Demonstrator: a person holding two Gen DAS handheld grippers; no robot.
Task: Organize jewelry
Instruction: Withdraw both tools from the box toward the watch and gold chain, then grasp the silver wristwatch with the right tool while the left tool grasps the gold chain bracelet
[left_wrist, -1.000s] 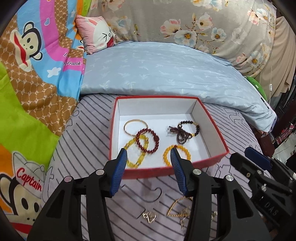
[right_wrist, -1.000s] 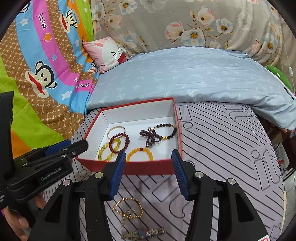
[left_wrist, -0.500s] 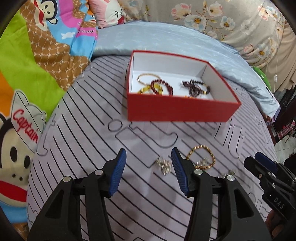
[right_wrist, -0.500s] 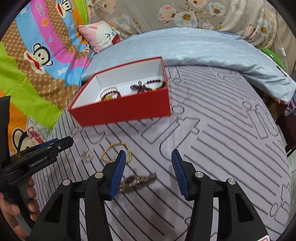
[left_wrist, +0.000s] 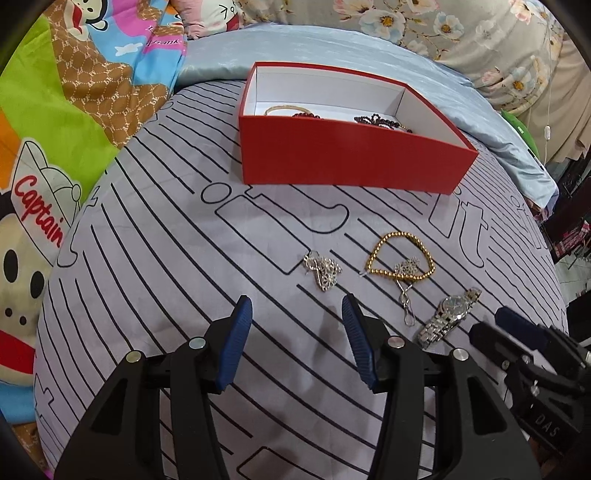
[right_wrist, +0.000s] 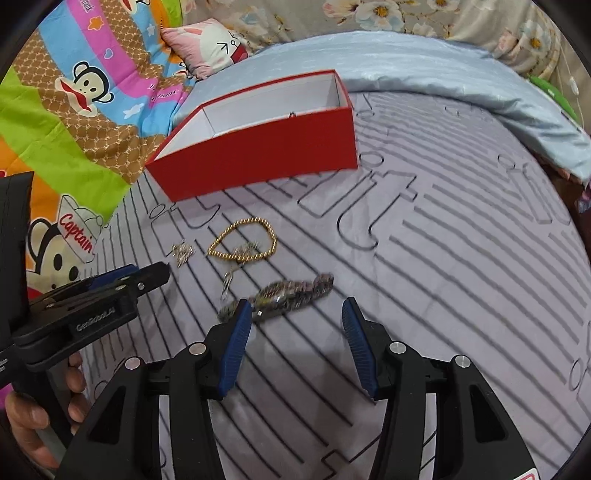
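A red box (left_wrist: 351, 158) with a white inside stands on the bed and holds several bracelets; it also shows in the right wrist view (right_wrist: 258, 155). In front of it lie a small silver chain (left_wrist: 323, 271), a gold bead bracelet (left_wrist: 400, 254) with a silver chain across it, and a silver watch (left_wrist: 448, 317). My left gripper (left_wrist: 297, 321) is open and empty, just short of the silver chain. My right gripper (right_wrist: 295, 323) is open and empty, its left finger next to the watch (right_wrist: 280, 297). The gold bracelet (right_wrist: 243, 240) lies beyond it.
The striped grey bedspread (left_wrist: 166, 258) covers the bed. A pale blue pillow (left_wrist: 332, 48) lies behind the box, a cartoon-print quilt (left_wrist: 55, 129) to the left. The bed edge drops off at the right (left_wrist: 554, 240). The left gripper shows in the right wrist view (right_wrist: 92, 299).
Both grippers have drawn back from over the box and come down low over the bedspread. The loose jewelry now lies right in front of them. Both stay open.
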